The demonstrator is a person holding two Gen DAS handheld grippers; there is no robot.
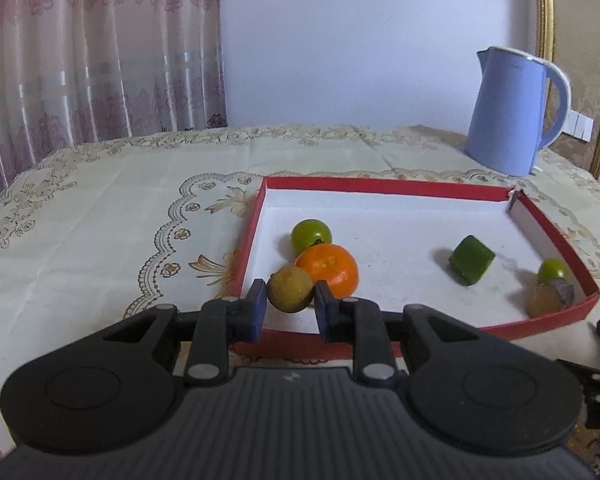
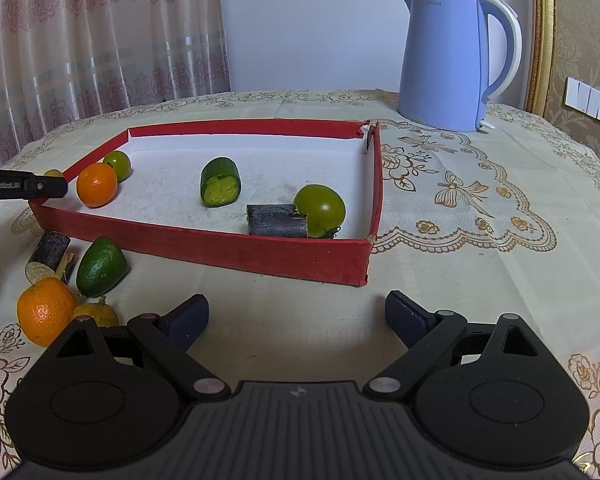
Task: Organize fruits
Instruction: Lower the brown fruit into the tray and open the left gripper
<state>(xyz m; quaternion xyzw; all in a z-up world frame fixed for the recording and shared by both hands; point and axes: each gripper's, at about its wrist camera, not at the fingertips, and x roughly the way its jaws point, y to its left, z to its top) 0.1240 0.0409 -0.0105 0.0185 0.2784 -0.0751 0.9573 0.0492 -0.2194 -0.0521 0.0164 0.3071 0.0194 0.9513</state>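
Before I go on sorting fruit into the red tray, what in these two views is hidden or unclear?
- Right wrist view: the left gripper shows only as a dark bar at the frame's left edge; its grip is out of sight.
- Right wrist view: the small yellowish fruit is half hidden behind the right gripper body.
- Left wrist view: the fruit outside the red tray cannot be seen.
- Left wrist view: whether the brown fruit has cleared the tray floor cannot be told.

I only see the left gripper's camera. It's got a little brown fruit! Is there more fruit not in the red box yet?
Observer: Yes. In the right wrist view an orange lies on the tablecloth outside the red box.
Operator: Only that one?
Observer: No, a green fruit lies beside it.
Operator: Is the other gripper grabbing something?
Observer: No, the right gripper is open, with nothing between its fingers.
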